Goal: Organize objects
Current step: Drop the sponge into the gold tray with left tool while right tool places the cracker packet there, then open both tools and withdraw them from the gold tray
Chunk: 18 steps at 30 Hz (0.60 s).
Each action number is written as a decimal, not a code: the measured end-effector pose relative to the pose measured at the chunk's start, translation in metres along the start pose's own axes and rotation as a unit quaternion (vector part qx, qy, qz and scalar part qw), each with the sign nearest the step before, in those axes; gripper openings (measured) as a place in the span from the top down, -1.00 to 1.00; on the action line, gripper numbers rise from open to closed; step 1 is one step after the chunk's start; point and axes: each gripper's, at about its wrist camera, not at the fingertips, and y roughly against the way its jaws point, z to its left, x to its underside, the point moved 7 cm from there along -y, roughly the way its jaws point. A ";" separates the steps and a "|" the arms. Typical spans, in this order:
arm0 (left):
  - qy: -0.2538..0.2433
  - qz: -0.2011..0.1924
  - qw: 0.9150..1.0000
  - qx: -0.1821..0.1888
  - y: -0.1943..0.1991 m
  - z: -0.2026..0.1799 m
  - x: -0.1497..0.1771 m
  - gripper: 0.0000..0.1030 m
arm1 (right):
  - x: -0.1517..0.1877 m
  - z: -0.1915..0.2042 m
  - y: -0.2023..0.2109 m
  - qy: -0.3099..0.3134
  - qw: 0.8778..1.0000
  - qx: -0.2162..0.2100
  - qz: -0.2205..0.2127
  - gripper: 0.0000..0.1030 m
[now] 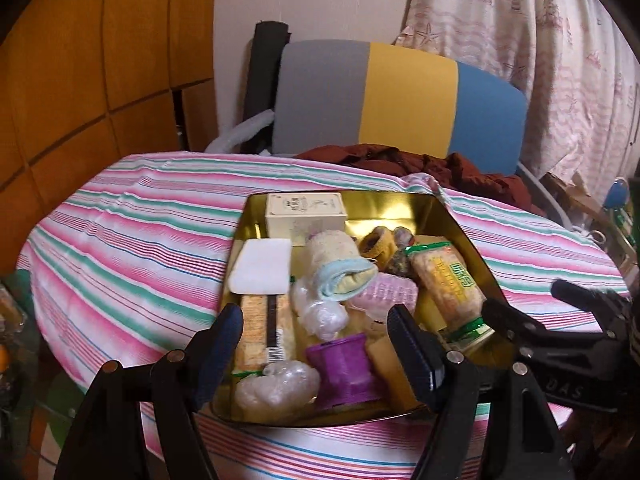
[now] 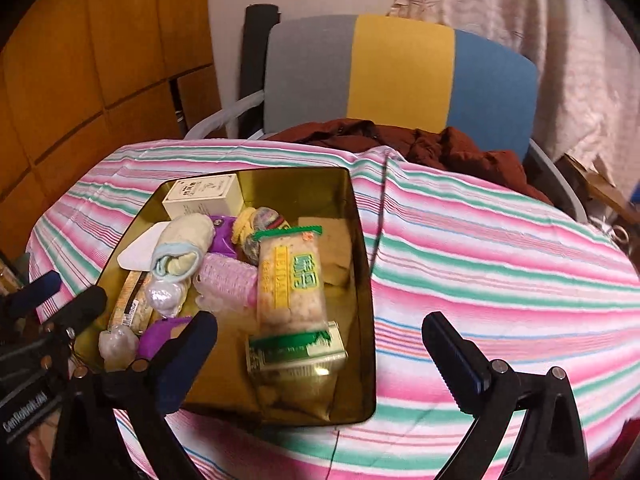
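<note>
A gold metal tin (image 1: pixel 404 206) (image 2: pixel 304 184) sits on the striped tablecloth, full of small items. Inside lie a cream box (image 1: pixel 306 214) (image 2: pixel 204 196), a rolled towel (image 1: pixel 340 266) (image 2: pixel 182 248), a snack pack with green lettering (image 1: pixel 450 280) (image 2: pixel 290 280), a purple spool (image 1: pixel 344 368), a pink ridged roll (image 2: pixel 230 280) and a white pad (image 1: pixel 262 266). My left gripper (image 1: pixel 316 354) hangs open over the tin's near edge, nothing between its fingers. My right gripper (image 2: pixel 324 354) is open above the tin's near right corner, empty. The right gripper also shows at the left wrist view's right edge.
A round table under a pink, green and white striped cloth (image 1: pixel 140 240) (image 2: pixel 500 264). Behind it stands a chair with a grey, yellow and blue back (image 1: pixel 400 96) (image 2: pixel 400 72), a dark red garment (image 2: pixel 440 148) on its seat. Wooden panels at left, curtain at right.
</note>
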 end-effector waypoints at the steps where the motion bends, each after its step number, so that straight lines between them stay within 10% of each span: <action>1: 0.003 -0.002 1.000 -0.003 0.002 0.001 0.000 -0.47 | 0.002 -0.001 0.000 -0.002 1.000 0.001 0.001 -0.99; 9: 0.002 -0.051 0.996 -0.070 0.026 0.014 -0.002 -0.47 | 0.006 -0.008 0.010 -0.018 1.000 0.018 -0.011 -0.99; 18: 0.036 -0.043 0.997 -0.050 0.025 0.028 0.007 -0.46 | -0.006 -0.008 0.032 -0.013 0.998 0.028 -0.052 -0.99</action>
